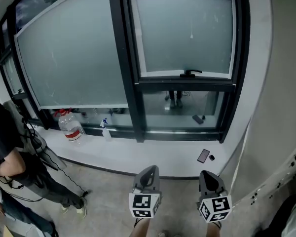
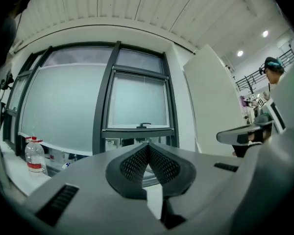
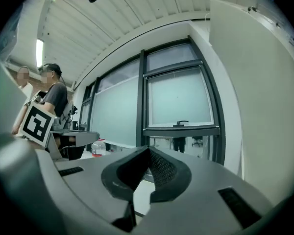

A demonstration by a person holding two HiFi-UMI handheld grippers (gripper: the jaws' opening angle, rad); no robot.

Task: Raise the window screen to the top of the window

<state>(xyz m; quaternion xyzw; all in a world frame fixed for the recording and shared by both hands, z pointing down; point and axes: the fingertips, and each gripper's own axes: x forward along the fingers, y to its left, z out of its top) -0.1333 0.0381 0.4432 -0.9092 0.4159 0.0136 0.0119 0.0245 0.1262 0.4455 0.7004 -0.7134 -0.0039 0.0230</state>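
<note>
A grey window screen covers the upper part of the right-hand pane, and its bottom bar with a small black handle sits well above the sill. The same screen and handle lie ahead in the left gripper view; the right gripper view also has the screen and handle. My left gripper and right gripper hang low, side by side, well short of the window. Both are shut with nothing between the jaws.
A white sill runs under the windows with a water bottle, a small spray bottle and a phone on it. A person stands at the left. A white wall panel rises on the right.
</note>
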